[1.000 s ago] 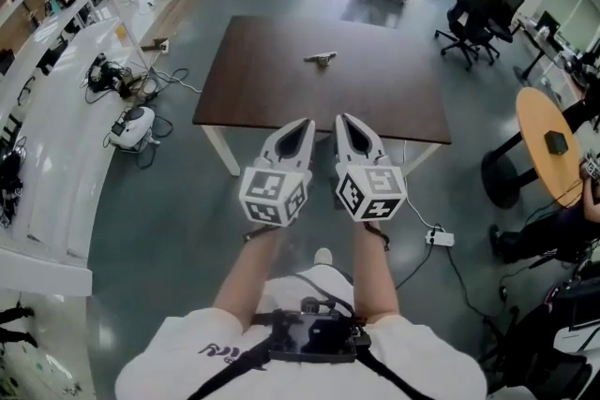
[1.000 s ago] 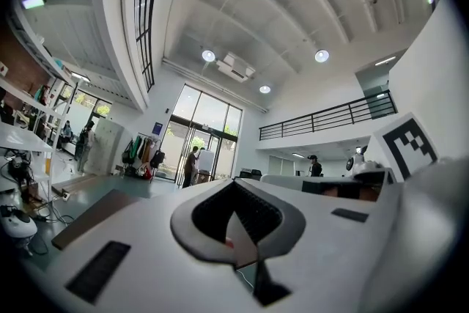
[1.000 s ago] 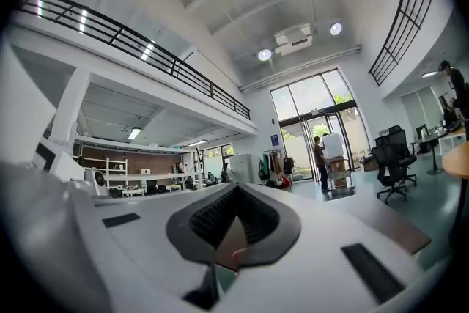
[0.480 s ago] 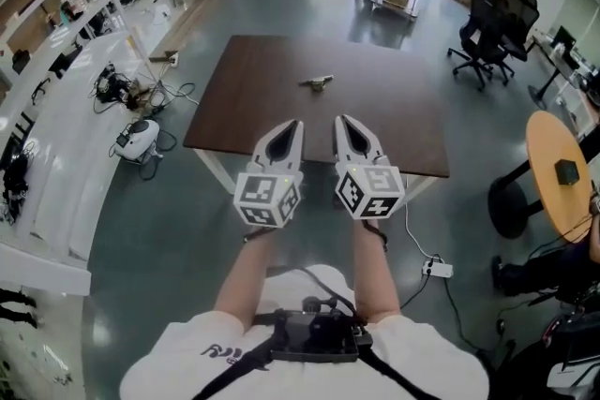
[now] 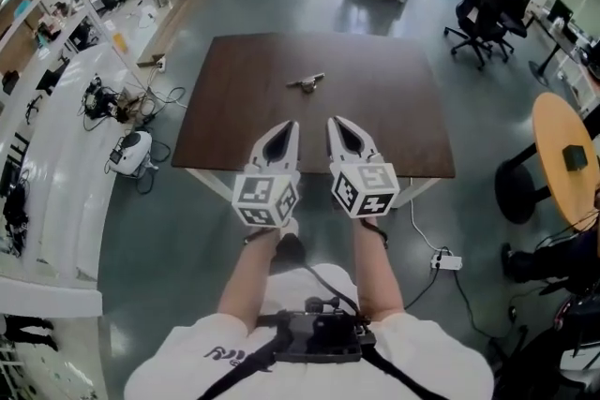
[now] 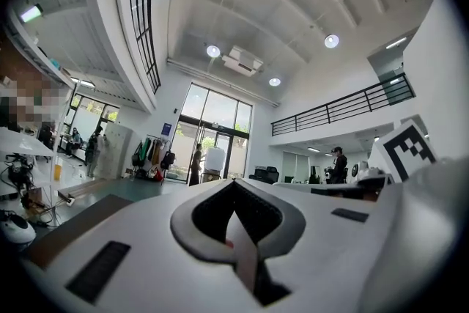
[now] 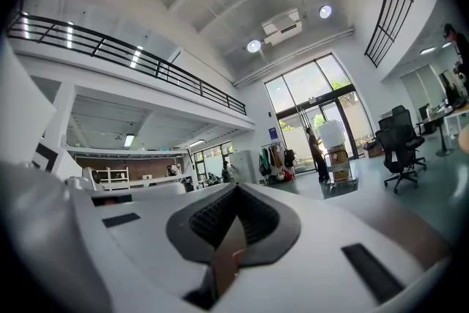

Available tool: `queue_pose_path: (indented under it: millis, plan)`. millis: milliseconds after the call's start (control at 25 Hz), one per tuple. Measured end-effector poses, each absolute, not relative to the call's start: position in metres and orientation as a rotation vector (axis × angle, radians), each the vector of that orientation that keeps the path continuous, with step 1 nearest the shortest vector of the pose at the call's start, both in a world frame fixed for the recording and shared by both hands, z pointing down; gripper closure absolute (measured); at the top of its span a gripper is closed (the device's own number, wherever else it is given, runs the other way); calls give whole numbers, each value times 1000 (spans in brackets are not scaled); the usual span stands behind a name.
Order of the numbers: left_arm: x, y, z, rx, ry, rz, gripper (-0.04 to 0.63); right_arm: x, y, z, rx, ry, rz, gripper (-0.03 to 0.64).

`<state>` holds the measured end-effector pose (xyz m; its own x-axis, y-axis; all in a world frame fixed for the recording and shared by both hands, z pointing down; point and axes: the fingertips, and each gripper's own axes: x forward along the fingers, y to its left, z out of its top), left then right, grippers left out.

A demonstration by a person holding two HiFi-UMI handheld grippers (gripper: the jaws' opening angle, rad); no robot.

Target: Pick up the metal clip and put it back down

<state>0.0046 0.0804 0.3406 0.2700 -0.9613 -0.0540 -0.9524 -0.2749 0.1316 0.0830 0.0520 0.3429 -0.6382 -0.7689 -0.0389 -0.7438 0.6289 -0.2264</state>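
Head view, looking steeply down: dark brown surface in the upper middle of the frame, bare except for the metal clip. Clip lying flat on the far half, a little left of centre, touched by nothing.

Below it, near mid-frame, left tongs and right tongs side by side, close together but not touching. Tips overlapping the near part of the surface in the picture, both well apart from the clip. Behind them, the person's forearms running down toward the lower edge.

Left gripper view: left tongs closed, the two halves meeting along one line, nothing between them. Right gripper view: right tongs likewise shut and empty.

Around the surface, grey floor. Black office chairs at the upper right. White power strip with its cable on the floor at the lower right.
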Motion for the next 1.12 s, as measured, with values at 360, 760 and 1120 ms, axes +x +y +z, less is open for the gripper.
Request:
queue_pose_path:
  millis: [360, 760, 1120]
  plan:
    - [-17, -56, 315, 2556, -1775, -238, 586, 62, -74, 307, -1315, 2610, -204, 624]
    - [-117, -140, 344, 2489, -1795, -204, 586, -37, -162, 339, -1349, 2727, -188, 624]
    - [-153, -196, 394, 2409, -1792, -174, 586, -68, -223, 391, -1365, 2802, -290, 624]
